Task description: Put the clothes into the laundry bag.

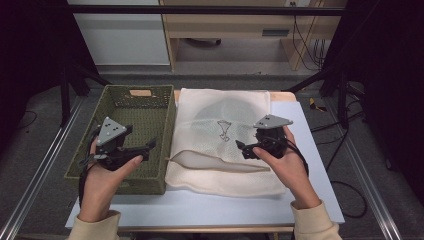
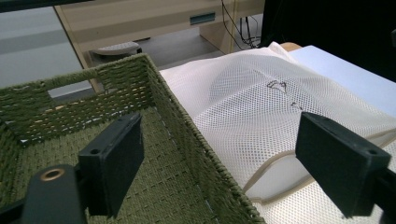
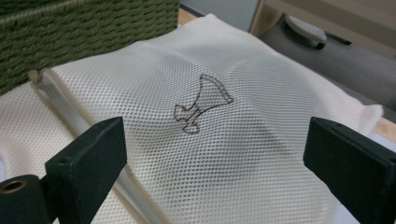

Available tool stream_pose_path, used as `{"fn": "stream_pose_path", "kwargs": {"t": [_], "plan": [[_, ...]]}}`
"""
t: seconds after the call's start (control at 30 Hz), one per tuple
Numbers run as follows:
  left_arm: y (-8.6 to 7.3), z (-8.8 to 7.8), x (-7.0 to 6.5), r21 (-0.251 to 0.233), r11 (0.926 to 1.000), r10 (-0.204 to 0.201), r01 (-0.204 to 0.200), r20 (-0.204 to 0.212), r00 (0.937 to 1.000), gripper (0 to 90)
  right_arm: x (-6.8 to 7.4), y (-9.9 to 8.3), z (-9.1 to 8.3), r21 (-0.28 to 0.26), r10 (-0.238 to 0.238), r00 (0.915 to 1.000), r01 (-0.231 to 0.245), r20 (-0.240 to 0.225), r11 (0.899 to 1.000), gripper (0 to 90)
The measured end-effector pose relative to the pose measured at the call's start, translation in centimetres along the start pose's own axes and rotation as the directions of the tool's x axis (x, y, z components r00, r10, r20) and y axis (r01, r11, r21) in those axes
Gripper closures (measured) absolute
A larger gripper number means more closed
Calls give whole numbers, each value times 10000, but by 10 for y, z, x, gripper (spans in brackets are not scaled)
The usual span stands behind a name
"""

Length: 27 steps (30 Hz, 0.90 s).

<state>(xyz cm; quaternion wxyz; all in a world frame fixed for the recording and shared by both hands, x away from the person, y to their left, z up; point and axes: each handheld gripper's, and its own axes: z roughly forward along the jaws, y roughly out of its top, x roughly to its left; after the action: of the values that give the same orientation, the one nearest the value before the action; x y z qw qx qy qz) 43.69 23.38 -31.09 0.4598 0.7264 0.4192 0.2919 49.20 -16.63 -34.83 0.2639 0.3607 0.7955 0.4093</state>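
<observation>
Mesh laundry bag (image 1: 225,140), cream-white, spread flat across the middle of a white tabletop (image 1: 310,150), with a small dark embroidered motif (image 1: 224,130) near its centre (looks a bit like a dress or a glass, hard to say). Something dark and rounded showing through the mesh around the 12 o'clock part of the bag. Zipper opening (image 1: 210,161) gaping along the 6 o'clock side, running from roughly 8 o'clock toward 4 o'clock.

Olive-green woven basket (image 1: 165,130) sitting at the bag's 9 o'clock, right side wall touching the bag edge, handle slot (image 1: 140,92) in its far wall at 12 o'clock.

Left gripper (image 1: 150,145) held in the left hand (image 1: 107,175) over the basket's near-right part, jaws pointing toward 3 o'clock, spread wide with nothing between them. From the left gripper view: one jaw over the basket floor, the other over the bag, basket wall running up between the two.

Right gripper (image 1: 241,149) in the right hand (image 1: 282,160), hovering above the bag's 3 o'clock portion, jaws pointing toward 9 o'clock. Also spread wide and gripping nothing (the right gripper view puts the motif right between the two pads, with mesh underneath).

Grey triangular plate on top of each gripper, cables trailing back along the forearms. Cream sleeves (image 1: 315,220) at the 6 o'clock edge.
</observation>
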Motion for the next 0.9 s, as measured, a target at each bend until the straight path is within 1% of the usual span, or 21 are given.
{"fn": "stream_pose_path", "kwargs": {"t": [0.03, 0.07, 0.1, 0.13, 0.23, 0.27, 0.3, 0.33, 0.37, 0.4, 0.43, 0.53, 0.63, 0.67, 0.7, 0.73, 0.77, 0.8, 0.9], "plan": [[1, -4, 3, 27, 10000, 61, -61, -54, 10000, 126, -5, 1, -5, -138, 124, 9999, -123, 55, 9998, 64], [1, -4, 3, 27, 10000, 61, -61, -54, 10000, 121, -7, 1, -7, -208, 198, 9997, -195, 117, 9996, 64], [2, -7, 6, -8, 10000, 0, 0, -92, 10000, 117, -9, 1, -9, -238, 239, 9996, -235, 163, 9994, 64], [2, -8, 8, 40, 10000, 50, -50, -132, 9999, 109, -11, 1, -11, -290, 270, 9994, -264, 214, 9992, 63], [1, -12, 12, 71, 10000, 65, -63, -245, 9997, 92, -17, -1, -15, -388, 476, 9983, -462, 350, 9982, 63], [1, -12, 12, 71, 10000, 65, -63, -245, 9997, 89, -17, -1, -15, -388, 476, 9983, -462, 350, 9982, 63], [1, -14, 16, 58, 10000, 64, -62, -290, 9996, 87, -21, -2, -16, -450, 565, 9976, -546, 413, 9975, 62], [1, -14, 16, 58, 10000, 64, -62, -290, 9996, 84, -21, -2, -16, -450, 565, 9976, -546, 413, 9975, 62], [1, -16, 19, 56, 9999, 91, -89, -364, 9993, 79, -25, -3, -18, -525, 690, 9965, -665, 482, 9964, 58], [1, -16, 19, 56, 9999, 91, -89, -364, 9993, 75, -26, -4, -19, -535, 756, 9959, -729, 503, 9959, 57], [0, -18, 23, 12, 10000, 44, -43, -437, 9990, 73, -28, -4, -19, -558, 773, 9955, -743, 548, 9957, 57], [-1, -20, 26, -31, 10000, 4, -6, -496, 9988, 68, -31, -6, -21, -583, 865, 9945, -831, 592, 9948, 57], [-2, -23, 34, 32, 10000, -35, 37, -548, 9985, 61, -37, -9, -23, -621, 1045, 9921, -1003, 696, 9930, 56], [-2, -23, 34, 32, 10000, -35, 37, -548, 9985, 56, -38, -10, -23, -640, 1063, 9917, -1017, 730, 9928, 56], [-3, -25, 37, 60, 10000, -21, 25, -596, 9982, 52, -40, -10, -24, -620, 1127, 9908, -1081, 755, 9922, 56], [-3, -25, 37, 60, 10000, -21, 25, -596, 9982, 48, -40, -10, -24, -620, 1127, 9908, -1081, 755, 9922, 56], [-4, -28, 40, 95, 10000, -21, 28, -692, 9976, 48, -43, -12, -25, -644, 1169, 9899, -1119, 800, 9916, 56], [-4, -28, 40, 95, 10000, -21, 28, -692, 9976, 48, -43, -12, -25, -644, 1169, 9899, -1119, 800, 9916, 56], [-6, -31, 46, 114, 9999, -59, 68, -752, 9971, 45, -48, -15, -26, -616, 1297, 9874, -1244, 908, 9903, 56]]}}
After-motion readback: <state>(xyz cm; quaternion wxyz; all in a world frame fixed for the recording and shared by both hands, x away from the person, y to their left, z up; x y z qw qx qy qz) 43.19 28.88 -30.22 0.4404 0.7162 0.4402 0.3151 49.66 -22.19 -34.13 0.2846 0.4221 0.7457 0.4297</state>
